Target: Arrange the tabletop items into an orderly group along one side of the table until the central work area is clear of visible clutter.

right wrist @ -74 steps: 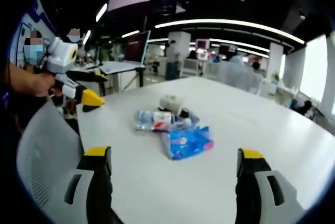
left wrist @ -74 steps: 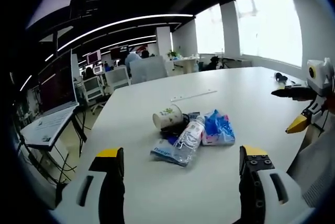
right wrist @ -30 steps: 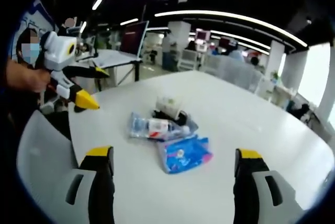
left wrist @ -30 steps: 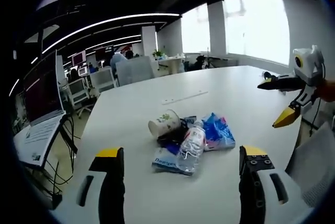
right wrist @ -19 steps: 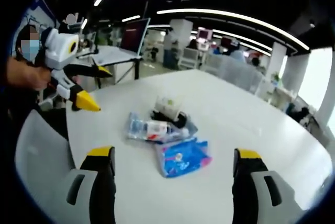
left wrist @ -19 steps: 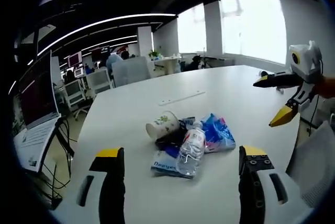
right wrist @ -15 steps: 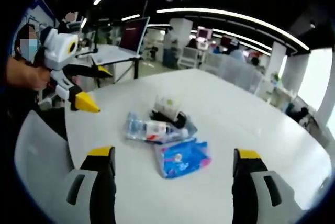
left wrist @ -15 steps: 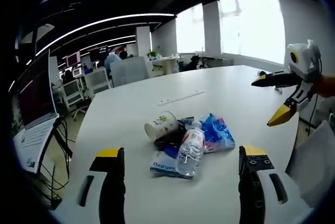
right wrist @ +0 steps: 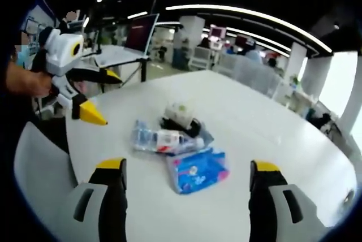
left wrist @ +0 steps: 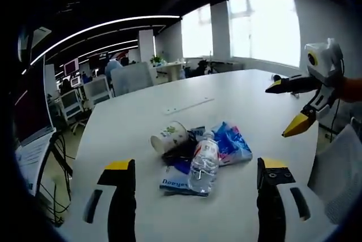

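Note:
A small heap lies mid-table: a paper cup (left wrist: pixel 168 137) on its side, a clear water bottle (left wrist: pixel 203 164) lying flat, a blue tissue pack (left wrist: pixel 230 144) and a flat blue-and-white packet (left wrist: pixel 177 181). In the right gripper view the same bottle (right wrist: pixel 160 138), cup (right wrist: pixel 180 112) and blue pack (right wrist: pixel 197 169) show. My left gripper (left wrist: pixel 192 197) is open, short of the heap. My right gripper (right wrist: pixel 186 194) is open too, short of the blue pack. The right gripper (left wrist: pixel 294 103) hangs at the right in the left gripper view; the left gripper (right wrist: pixel 90 94) hangs at the left in the right gripper view.
The white table (left wrist: pixel 237 100) is wide and round-edged. A white strip (left wrist: pixel 189 104) lies beyond the heap. A grey chair back (right wrist: pixel 39 168) stands at the table's near edge. Office desks, chairs and a monitor (right wrist: pixel 141 35) fill the room behind.
Both views have shifted slightly as the hands drifted; the heap sits a little lower and nearer in the left gripper view. Both grippers stay open, and the items have not moved.

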The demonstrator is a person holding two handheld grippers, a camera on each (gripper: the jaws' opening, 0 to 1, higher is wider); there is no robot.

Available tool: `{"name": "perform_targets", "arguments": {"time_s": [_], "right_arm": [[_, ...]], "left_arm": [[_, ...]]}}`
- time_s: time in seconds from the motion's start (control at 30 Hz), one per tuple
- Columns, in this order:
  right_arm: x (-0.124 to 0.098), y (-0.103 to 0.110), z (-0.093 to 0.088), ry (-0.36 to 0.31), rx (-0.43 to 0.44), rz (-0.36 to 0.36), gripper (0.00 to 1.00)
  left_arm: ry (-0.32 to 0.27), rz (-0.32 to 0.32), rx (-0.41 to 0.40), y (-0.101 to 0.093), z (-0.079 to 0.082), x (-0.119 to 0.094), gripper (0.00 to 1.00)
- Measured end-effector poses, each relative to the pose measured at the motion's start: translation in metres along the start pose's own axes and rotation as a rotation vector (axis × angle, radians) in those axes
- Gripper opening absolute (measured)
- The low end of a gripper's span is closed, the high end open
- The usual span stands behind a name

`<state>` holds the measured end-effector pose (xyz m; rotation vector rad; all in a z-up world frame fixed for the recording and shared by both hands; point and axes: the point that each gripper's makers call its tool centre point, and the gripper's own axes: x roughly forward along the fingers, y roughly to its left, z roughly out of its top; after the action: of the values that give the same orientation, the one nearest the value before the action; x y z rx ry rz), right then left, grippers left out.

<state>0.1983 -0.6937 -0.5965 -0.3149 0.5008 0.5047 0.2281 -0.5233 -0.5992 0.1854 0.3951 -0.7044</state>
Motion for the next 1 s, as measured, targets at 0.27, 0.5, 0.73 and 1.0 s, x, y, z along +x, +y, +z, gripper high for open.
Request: {"name": "perform_targets", "arguments": {"time_s": [0.27, 0.5, 0.73, 1.0], "right_arm": [[0.005, 0.000, 0.004, -0.007, 0.023, 0.005, 0.85], [0.015, 0.004, 0.003, 0.001, 0.007, 0.048, 0.81], [0.024, 0.003, 0.000, 0.027, -0.027, 0.097, 0.76], [0.033, 0.000, 0.002, 0.035, -0.059, 0.141, 0.69]], "left_arm": [[0.004, -0.015, 0.013, 0.000, 0.001, 0.002, 0.87], [0.006, -0.007, 0.027, 0.001, 0.001, 0.008, 0.85], [0.035, 0.015, 0.030, 0.002, -0.008, 0.014, 0.83], [0.058, 0.021, 0.036, 0.002, -0.012, 0.021, 0.81]]}}
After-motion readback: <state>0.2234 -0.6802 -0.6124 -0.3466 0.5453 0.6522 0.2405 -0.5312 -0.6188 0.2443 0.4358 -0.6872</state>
